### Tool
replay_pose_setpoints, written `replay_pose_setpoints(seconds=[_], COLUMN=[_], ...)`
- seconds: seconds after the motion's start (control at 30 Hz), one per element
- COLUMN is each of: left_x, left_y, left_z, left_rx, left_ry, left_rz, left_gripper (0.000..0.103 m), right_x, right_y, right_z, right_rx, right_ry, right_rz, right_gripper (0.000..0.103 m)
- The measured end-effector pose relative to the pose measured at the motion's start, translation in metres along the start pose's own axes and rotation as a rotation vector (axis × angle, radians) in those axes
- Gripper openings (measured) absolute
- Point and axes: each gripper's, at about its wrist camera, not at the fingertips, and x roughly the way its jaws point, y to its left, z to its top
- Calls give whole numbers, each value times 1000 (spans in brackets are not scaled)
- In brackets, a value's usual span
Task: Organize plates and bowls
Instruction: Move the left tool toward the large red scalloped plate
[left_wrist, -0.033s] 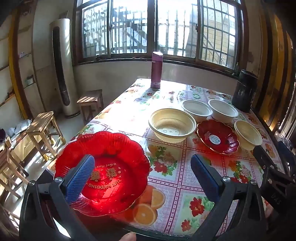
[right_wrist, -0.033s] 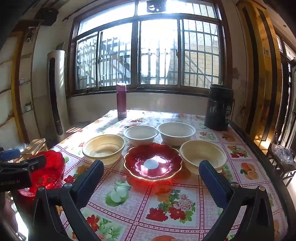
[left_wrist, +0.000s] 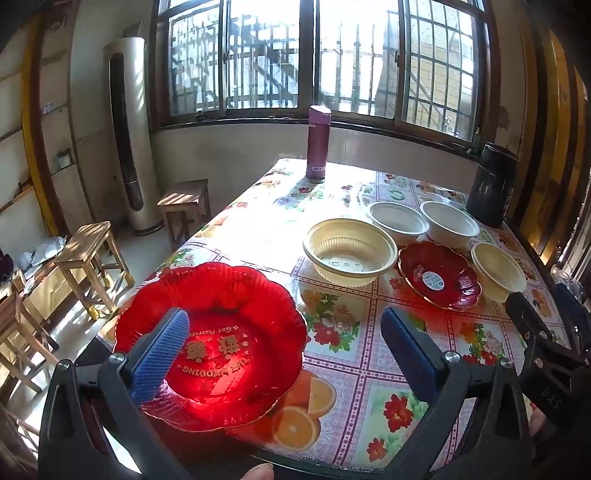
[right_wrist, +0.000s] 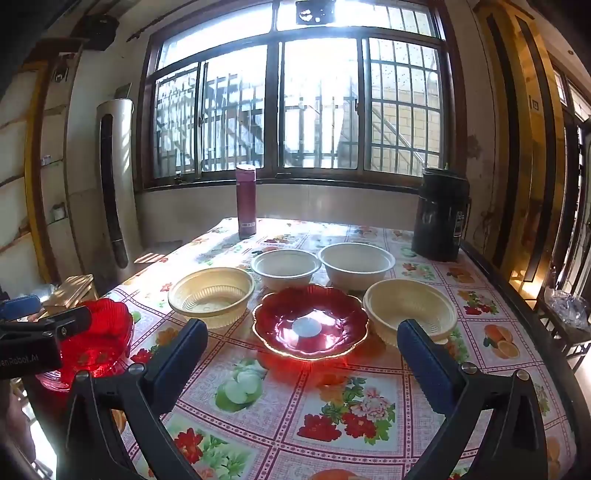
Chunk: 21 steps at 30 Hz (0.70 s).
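Note:
A large red plate (left_wrist: 221, 332) with gold lettering lies at the table's near left corner. My left gripper (left_wrist: 284, 347) is open; its left finger hangs over the plate, its right finger over bare tablecloth. A smaller red plate (right_wrist: 309, 325) with a white sticker lies mid-table, flanked by two cream ribbed bowls (right_wrist: 211, 293) (right_wrist: 408, 308). Two white bowls (right_wrist: 285, 267) (right_wrist: 356, 264) stand behind it. My right gripper (right_wrist: 301, 350) is open and empty, just in front of the small red plate. The large red plate also shows in the right wrist view (right_wrist: 98, 338).
A maroon flask (right_wrist: 246, 201) stands at the far edge and a black kettle (right_wrist: 439, 214) at the far right. The floral tablecloth (right_wrist: 332, 413) covers the table. Wooden stools (left_wrist: 83, 258) stand on the floor to the left.

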Motion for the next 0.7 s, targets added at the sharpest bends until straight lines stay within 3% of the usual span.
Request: replay_pose_setpoints(seconds=[0.03, 0.2, 0.7], left_x=[-3, -8, -16], left_y=[6, 38, 105], left_z=[-2, -7, -22], left_rx=[-11, -35, -101], left_ry=[-16, -19, 37], left_rz=[36, 73, 201], left_gripper=[103, 103, 103], right_x=[3, 6, 18], right_y=[-1, 27, 110], right_z=[1, 3, 5], right_rx=[16, -4, -61], right_ry=[7, 6, 71], right_rz=[22, 86, 274], right_gripper=[103, 103, 103])
